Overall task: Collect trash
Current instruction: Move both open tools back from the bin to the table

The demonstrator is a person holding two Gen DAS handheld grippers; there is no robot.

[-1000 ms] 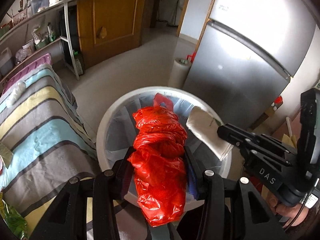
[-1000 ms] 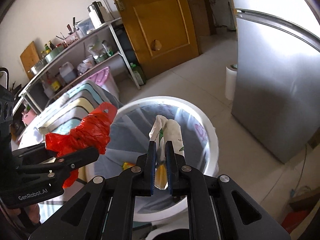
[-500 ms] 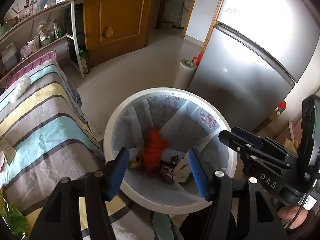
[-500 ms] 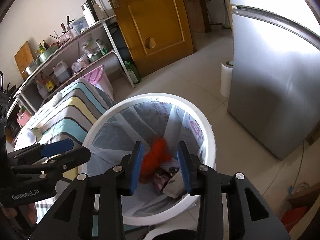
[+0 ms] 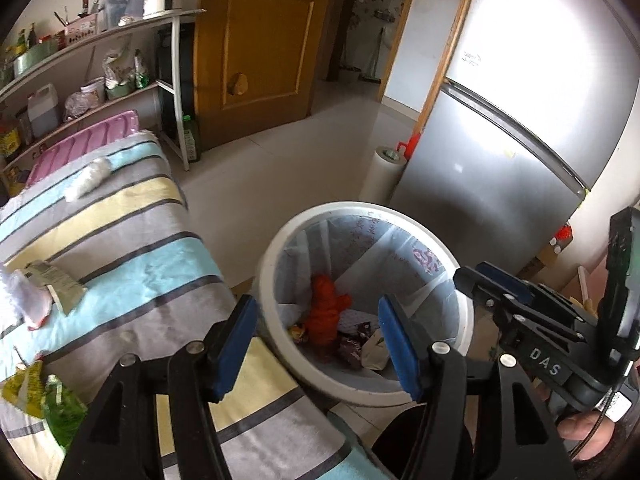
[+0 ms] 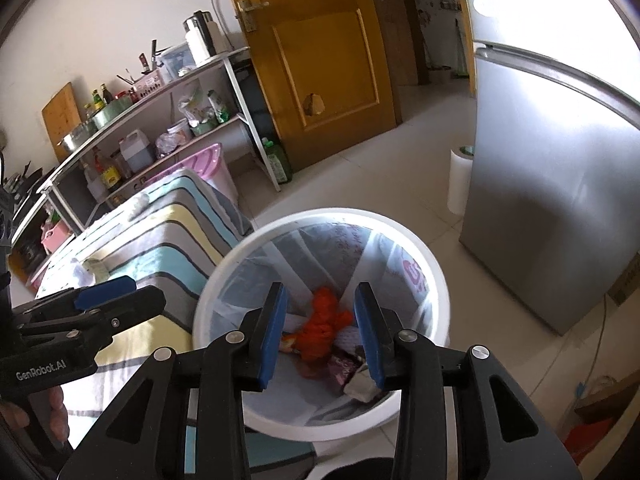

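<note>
A white trash bin [image 5: 276, 248] with a clear liner stands on the floor beside the table; it also shows in the right wrist view [image 6: 436, 280]. A crumpled red plastic bag [image 5: 326, 312] [image 6: 324, 322] lies at its bottom with a white wrapper [image 5: 374, 350] and dark wrappers. My left gripper [image 5: 316, 340] is open and empty above the bin's near rim. My right gripper [image 6: 320, 332] is open and empty over the bin. On the striped tablecloth [image 5: 120, 256] lie a green-yellow wrapper [image 5: 44, 400], a grey packet [image 5: 52, 282] and a white wad [image 5: 86, 180].
A silver fridge [image 5: 512, 152] stands right behind the bin, with a white paper roll [image 5: 380, 176] beside it. A wooden door [image 5: 256, 48] and a metal shelf rack [image 5: 96, 80] with bottles are at the back. Tiled floor lies between them.
Both grippers opened and let go: the red bag and the white wrapper dropped into the bin. Both grippers have since drawn back and up a little from the bin.
</note>
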